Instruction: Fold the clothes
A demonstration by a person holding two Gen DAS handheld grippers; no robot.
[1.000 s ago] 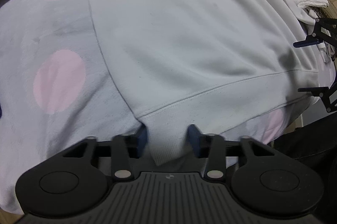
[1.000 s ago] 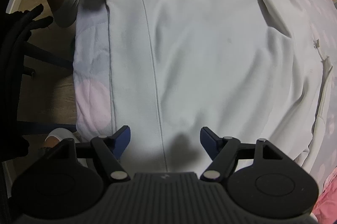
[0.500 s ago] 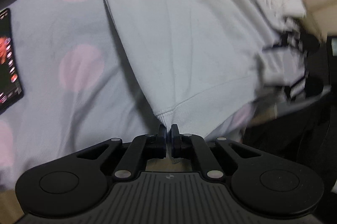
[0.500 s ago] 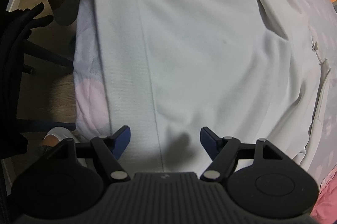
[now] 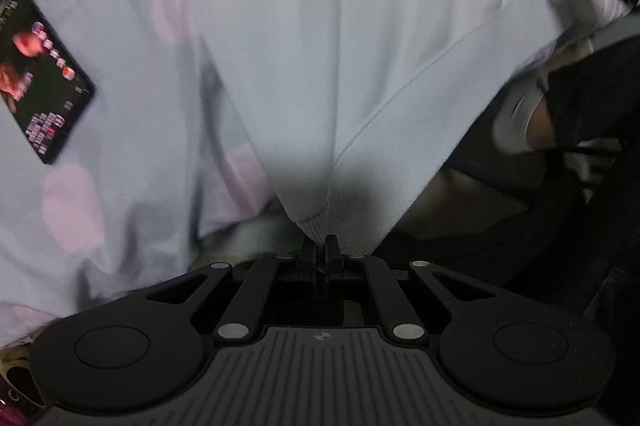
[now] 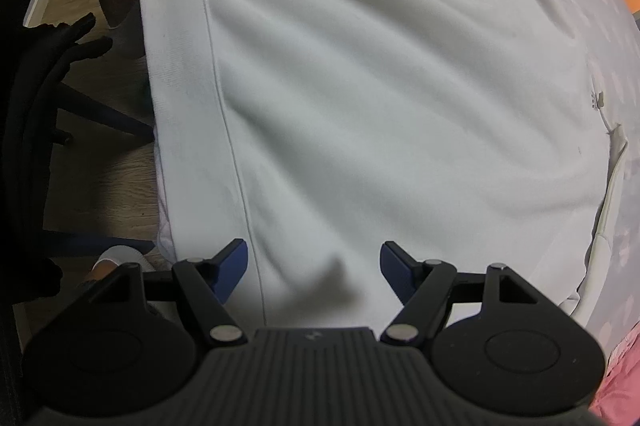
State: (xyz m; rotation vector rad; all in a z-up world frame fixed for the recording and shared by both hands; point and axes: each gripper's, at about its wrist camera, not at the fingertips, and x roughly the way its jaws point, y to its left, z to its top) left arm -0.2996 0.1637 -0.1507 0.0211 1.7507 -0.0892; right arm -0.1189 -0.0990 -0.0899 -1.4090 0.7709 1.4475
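Left hand-held gripper (image 5: 320, 249) pinching sweatshirt (image 5: 340, 66) hem corner, garment stretching fwd

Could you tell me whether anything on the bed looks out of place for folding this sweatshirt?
Yes: a phone with its screen lit lies on the spotted sheet, beside the white sweatshirt whose hem corner the left gripper pinches. It could get covered or knocked.

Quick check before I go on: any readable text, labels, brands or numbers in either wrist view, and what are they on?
No text can be read in either view.
Phone screen on the spotted bedsheet: coloured icons and lines of text, too blurred to read.
Left gripper, shut on the white sweatshirt's hem corner: a small logo mark on its body, no letters.
Right gripper, open over the sweatshirt: the same kind of mark, illegible.
Sweatshirt: no print or label visible.
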